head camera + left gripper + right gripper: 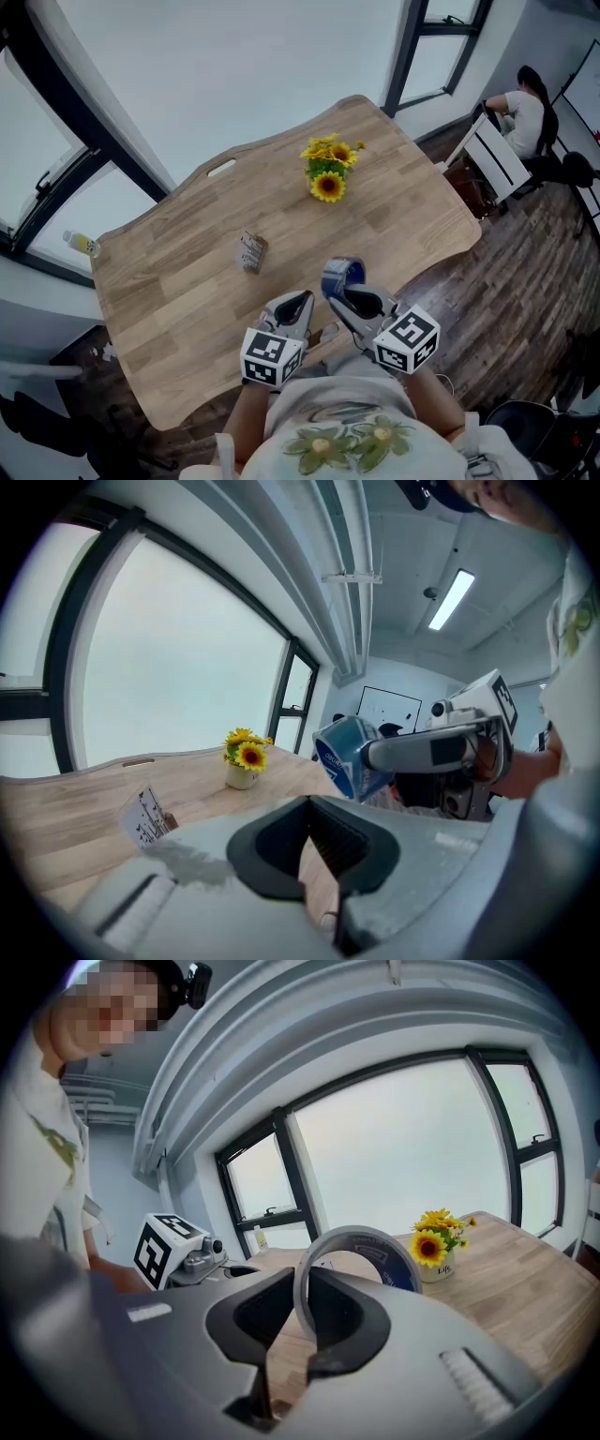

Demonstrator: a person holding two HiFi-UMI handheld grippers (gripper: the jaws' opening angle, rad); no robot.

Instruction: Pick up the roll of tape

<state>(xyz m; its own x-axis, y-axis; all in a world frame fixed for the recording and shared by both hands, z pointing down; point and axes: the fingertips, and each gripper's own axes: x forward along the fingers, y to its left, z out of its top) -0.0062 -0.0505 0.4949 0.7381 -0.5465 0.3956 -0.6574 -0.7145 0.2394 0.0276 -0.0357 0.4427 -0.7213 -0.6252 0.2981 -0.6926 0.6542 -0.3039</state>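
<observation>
The roll of tape [342, 277], a grey ring with a blue printed side, hangs above the front part of the wooden table [178, 281]. My right gripper [349, 298] is shut on it, its pads pinching the ring's wall. In the right gripper view the roll of tape [361, 1234] stands upright between the jaws of the right gripper [302, 1312]. The left gripper view shows the roll of tape [345, 754] held up at the right. My left gripper [298, 305] hovers just left of it, shut and holding nothing, and the left gripper [309, 803] shows only table wood past its jaws.
A small pot of sunflowers [328, 169] stands toward the table's far side. A small printed box [251, 251] sits mid-table. A bottle [82, 244] rests on the window sill at the left. A seated person [525, 112] is far off at the right. The table's front edge is just below the grippers.
</observation>
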